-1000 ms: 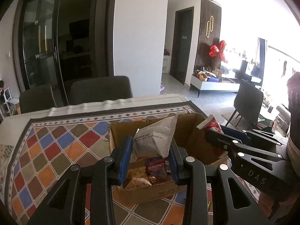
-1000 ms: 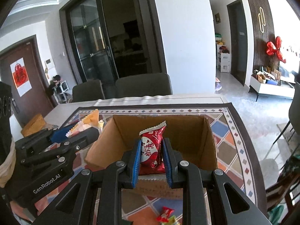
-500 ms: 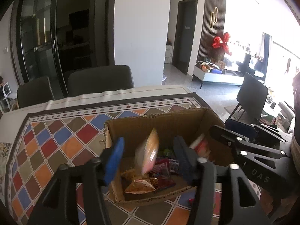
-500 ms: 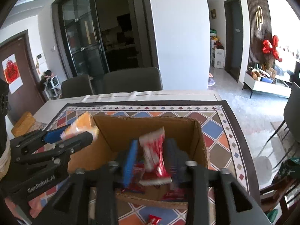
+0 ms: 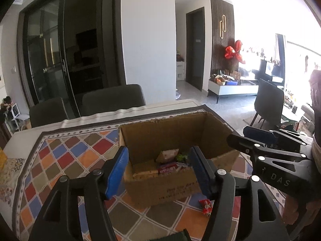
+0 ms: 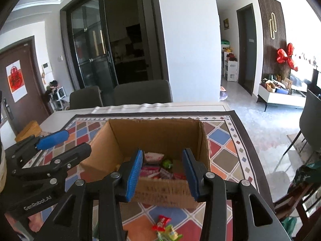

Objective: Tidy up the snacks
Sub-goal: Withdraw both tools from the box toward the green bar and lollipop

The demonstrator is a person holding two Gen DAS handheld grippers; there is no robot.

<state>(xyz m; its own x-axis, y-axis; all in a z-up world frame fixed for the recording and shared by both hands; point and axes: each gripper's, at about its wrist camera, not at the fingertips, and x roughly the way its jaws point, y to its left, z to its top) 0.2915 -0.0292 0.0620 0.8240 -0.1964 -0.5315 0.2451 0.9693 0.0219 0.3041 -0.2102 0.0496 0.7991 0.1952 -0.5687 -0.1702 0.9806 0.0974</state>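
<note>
An open cardboard box stands on the patterned tablecloth and holds several snack packets, among them a tan packet and a red bar. My left gripper hovers over the box's near edge, its jaws opening with nothing between them. My right gripper also hangs over the box, open and empty, above a white-red packet and a pink packet. Each gripper shows in the other's view, the right gripper beside the box's right wall and the left gripper at its left. A red wrapper lies loose in front of the box.
A green-yellow wrapper lies by the red one near the table's front edge. Two dark chairs stand behind the table. Another chair is off to the right. A yellow box sits at the table's left end.
Both grippers let go: the left dropped its pale packet and the right its red packet into the box. Both have drawn back toward the box's near edge, jaws apart.
</note>
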